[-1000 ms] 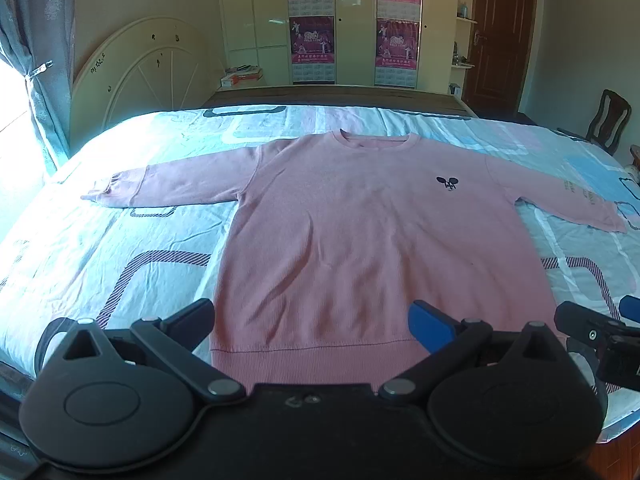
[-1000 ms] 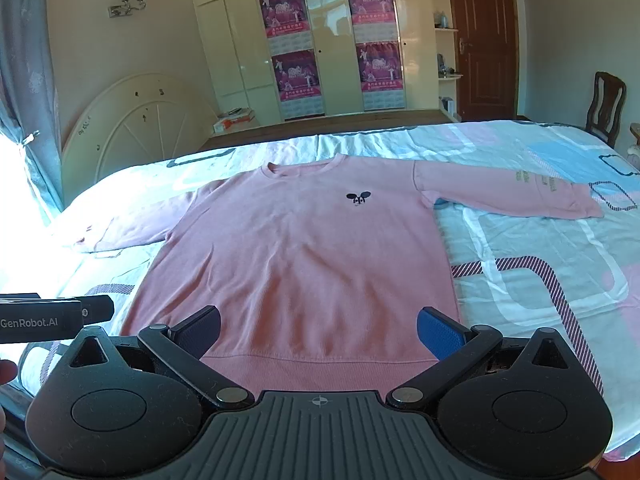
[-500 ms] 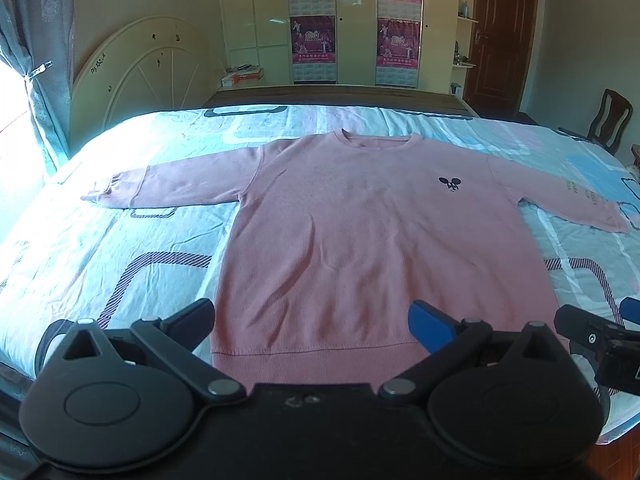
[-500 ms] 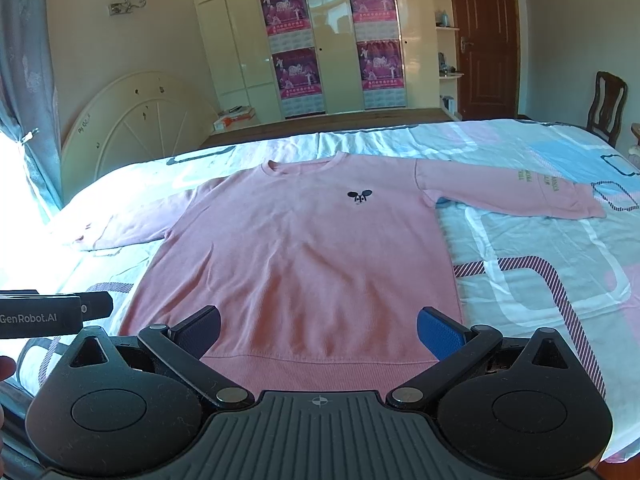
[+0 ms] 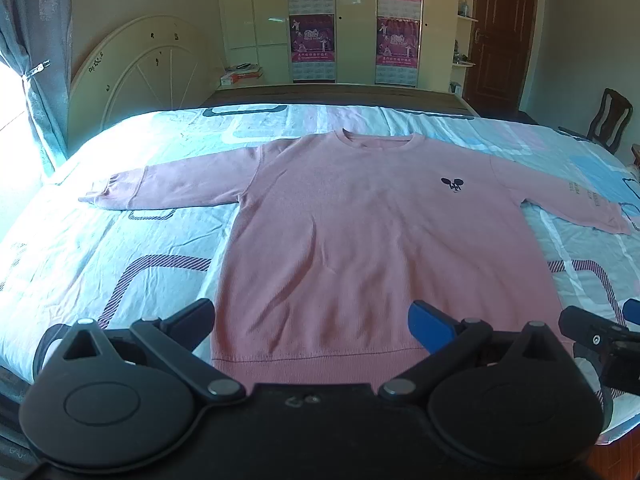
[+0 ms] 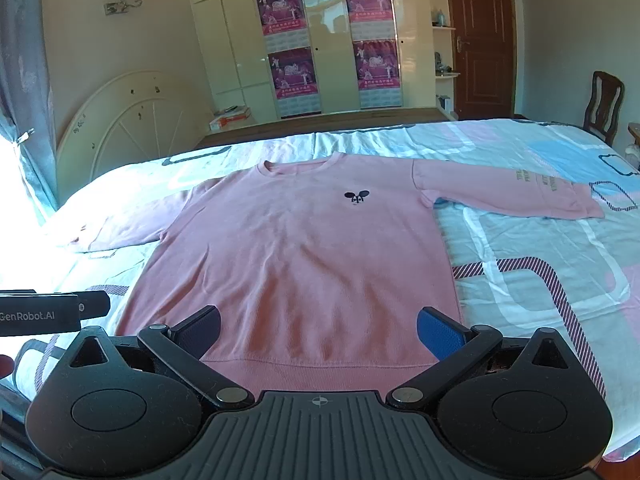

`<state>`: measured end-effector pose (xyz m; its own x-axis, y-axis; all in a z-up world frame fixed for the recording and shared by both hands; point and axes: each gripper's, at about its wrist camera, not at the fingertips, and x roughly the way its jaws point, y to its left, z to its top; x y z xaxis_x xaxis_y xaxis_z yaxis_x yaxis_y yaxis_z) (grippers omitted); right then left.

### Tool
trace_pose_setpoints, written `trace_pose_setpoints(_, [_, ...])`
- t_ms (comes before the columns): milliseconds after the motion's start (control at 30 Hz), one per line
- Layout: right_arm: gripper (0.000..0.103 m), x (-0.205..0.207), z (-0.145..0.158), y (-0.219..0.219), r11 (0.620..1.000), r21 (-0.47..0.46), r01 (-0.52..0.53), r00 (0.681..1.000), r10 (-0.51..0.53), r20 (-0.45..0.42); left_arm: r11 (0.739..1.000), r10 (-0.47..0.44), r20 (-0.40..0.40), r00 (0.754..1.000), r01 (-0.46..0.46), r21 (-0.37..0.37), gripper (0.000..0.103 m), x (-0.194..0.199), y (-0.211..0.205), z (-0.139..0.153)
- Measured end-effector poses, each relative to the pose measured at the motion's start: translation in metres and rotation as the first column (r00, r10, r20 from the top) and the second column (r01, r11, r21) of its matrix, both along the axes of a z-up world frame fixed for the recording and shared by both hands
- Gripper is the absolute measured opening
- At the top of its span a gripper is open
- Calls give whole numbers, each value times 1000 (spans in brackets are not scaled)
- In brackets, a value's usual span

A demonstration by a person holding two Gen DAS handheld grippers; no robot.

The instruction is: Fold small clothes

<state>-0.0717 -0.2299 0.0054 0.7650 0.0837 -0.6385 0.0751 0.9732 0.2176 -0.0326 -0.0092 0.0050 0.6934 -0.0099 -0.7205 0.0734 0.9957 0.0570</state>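
A pink long-sleeved sweatshirt (image 5: 360,232) lies flat and face up on the bed, both sleeves spread out, hem nearest me; it also shows in the right wrist view (image 6: 304,252). A small dark logo (image 5: 453,184) marks its chest. My left gripper (image 5: 312,322) is open and empty, hovering just above the hem. My right gripper (image 6: 318,330) is open and empty above the hem too. The right gripper's body shows at the right edge of the left wrist view (image 5: 600,340), and the left one at the left edge of the right wrist view (image 6: 52,312).
The bed (image 5: 120,248) has a light blue and pink patterned sheet. A white round headboard (image 5: 140,76) stands at the far left, wardrobes with posters (image 5: 352,24) behind, a brown door (image 6: 478,36) and a wooden chair (image 6: 604,104) at the right.
Both views have crept slightly; the sweatshirt lies as before and both grippers stay open.
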Motion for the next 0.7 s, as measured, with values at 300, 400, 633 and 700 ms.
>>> trace_pose_setpoints(300, [103,16,-5,-2,999,-12,32,999,-32,-13,1000,-18,-16,1000,18,-2,103,26,3,-7])
trace_pose_setpoints(400, [103,23,-8,-3,998,-16,54,998,-55,-15,1000,-31,-25,999,31,1,103,39,2,-12])
trace_pose_setpoints(633, [103,52,-13,-11,990,-19,136,990,-137,-29,997,-73,-37,997,73,-1,103,80,2,-21])
trace_pose_setpoints(700, [103,60,-13,-14,986,-16,165,986,-166,-30,996,-89,-39,995,89,-7,103,94,2,-24])
